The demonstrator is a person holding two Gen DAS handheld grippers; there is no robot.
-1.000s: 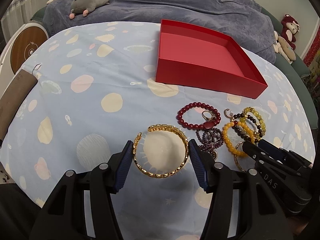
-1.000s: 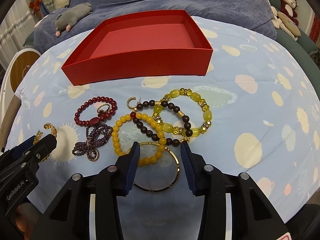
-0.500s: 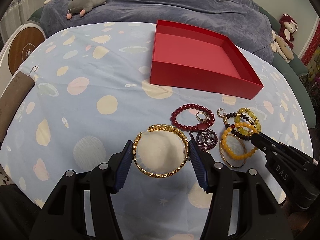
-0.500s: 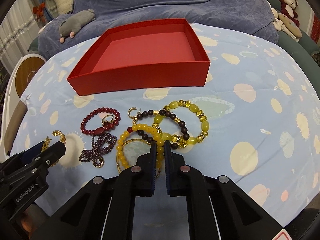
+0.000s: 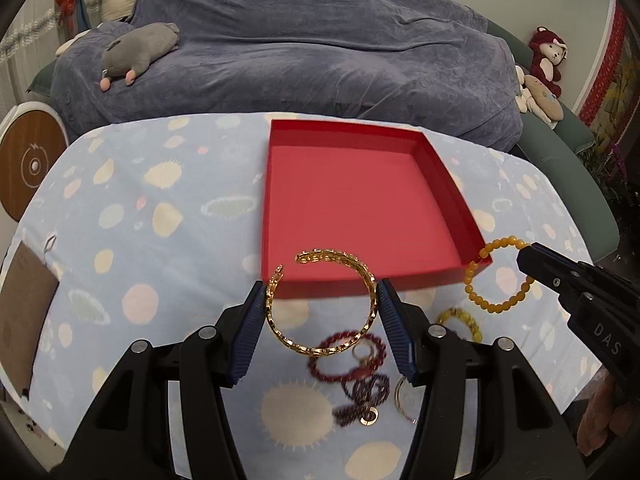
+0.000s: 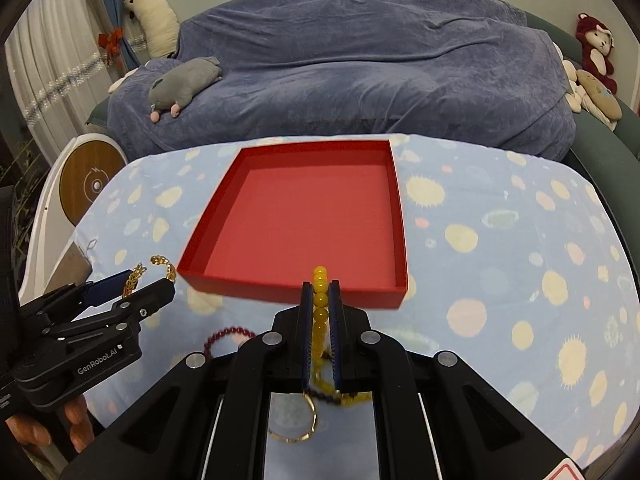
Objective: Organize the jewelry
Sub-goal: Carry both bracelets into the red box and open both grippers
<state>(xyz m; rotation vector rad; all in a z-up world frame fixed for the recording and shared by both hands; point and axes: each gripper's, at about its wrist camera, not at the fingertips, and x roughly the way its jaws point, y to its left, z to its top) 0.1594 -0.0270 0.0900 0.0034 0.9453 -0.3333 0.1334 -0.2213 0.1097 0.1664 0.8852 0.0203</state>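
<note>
1. A sofa draped in a blue-grey blanket (image 5: 320,48) fills the background, with a grey plush toy (image 5: 138,50) lying on its left side.
2. A table under a pale blue spotted cloth (image 5: 152,208) occupies the foreground.
3. An open red box (image 5: 360,204) sits on the cloth toward the sofa, its floor bare.
4. The left gripper (image 5: 322,306) hangs above the cloth just before the box's near wall, its fingers pinching the two sides of an open gold chain bangle (image 5: 320,304), held clear of the table.
5. The right gripper (image 6: 321,300), at the box's near right corner, has its fingers pressed tight on an amber bead bracelet (image 6: 320,292); in the left wrist view the loop (image 5: 498,276) dangles free from the tips.
6. On the cloth below the grippers lie a dark red bead bracelet (image 5: 336,364), a purple beaded piece (image 5: 362,398), a thin gold hoop (image 5: 402,398) and a yellow bead bracelet (image 5: 460,318), close together.
</note>
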